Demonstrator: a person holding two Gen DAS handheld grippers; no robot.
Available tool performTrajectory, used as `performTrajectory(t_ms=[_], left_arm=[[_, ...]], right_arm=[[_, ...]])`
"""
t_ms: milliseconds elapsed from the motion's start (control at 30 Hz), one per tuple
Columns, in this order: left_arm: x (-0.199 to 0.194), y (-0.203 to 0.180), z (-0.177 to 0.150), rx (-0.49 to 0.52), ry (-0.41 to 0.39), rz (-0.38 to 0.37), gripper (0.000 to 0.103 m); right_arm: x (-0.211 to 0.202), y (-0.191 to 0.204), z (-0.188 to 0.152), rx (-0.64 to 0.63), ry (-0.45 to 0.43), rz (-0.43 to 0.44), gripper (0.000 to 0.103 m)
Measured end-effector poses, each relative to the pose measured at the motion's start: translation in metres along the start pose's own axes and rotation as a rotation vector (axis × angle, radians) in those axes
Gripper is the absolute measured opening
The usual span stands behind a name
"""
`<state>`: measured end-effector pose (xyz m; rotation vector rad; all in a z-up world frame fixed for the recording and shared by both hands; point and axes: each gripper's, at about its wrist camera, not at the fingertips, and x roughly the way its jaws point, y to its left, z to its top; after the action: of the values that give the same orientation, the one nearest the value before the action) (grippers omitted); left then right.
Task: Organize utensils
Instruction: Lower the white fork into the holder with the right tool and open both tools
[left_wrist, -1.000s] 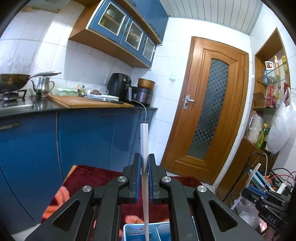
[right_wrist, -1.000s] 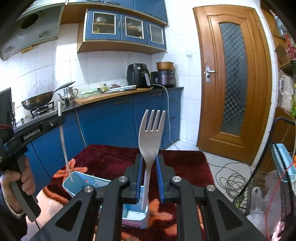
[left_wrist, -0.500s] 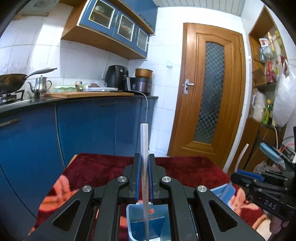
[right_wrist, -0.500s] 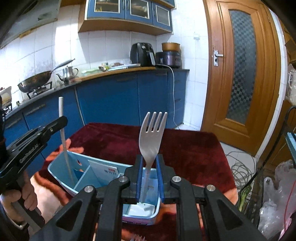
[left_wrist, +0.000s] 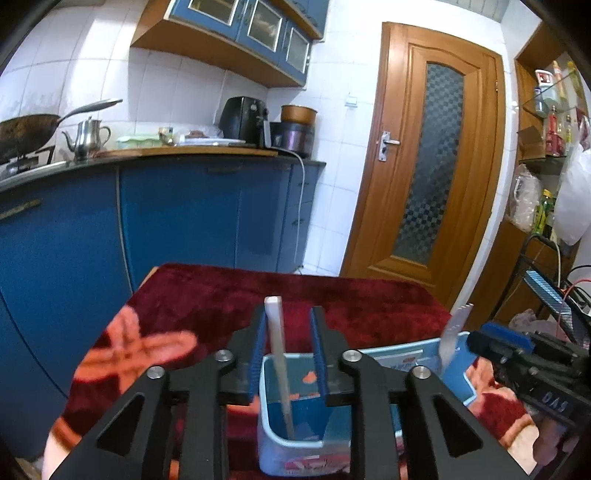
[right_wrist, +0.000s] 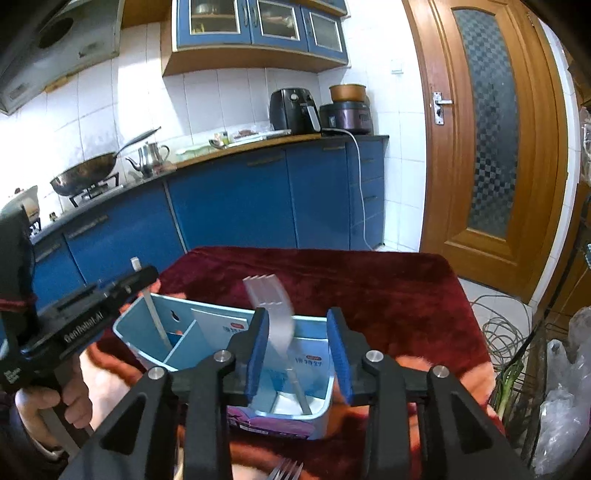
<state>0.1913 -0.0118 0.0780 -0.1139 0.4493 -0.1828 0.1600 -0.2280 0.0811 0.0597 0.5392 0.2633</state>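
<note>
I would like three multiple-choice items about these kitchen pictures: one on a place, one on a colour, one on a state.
1. Where does the white plastic fork's handle end stand?
A. inside the light blue divided box
B. on the wooden counter
C. on the floor

2. What colour is the cloth on the table?
A. green
B. dark red
C. grey

3. How is the right gripper?
A. shut on the fork
B. out of view
C. open, pads clear of the fork

Answers: 1 A, its handle reaches the box floor. 2 B, a dark red plush surface. 3 C, gaps show on both sides of the fork; its jaws have just been opening.
</note>
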Motion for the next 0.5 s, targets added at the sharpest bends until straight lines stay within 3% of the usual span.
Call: performTrajectory(t_ms=[300, 500], left_arm=[[-0.022, -0.004, 0.001, 0.018, 0.013, -0.029, 0.026], [-0.044, -0.007, 0.002, 0.031, 0.028, -0.034, 0.026]], right_arm=[[-0.031, -0.005, 0.002, 0.039, -0.02, 0.004, 0.038], [-0.047, -0.003, -0.005, 0.065, 0.021, 0.007, 0.038]])
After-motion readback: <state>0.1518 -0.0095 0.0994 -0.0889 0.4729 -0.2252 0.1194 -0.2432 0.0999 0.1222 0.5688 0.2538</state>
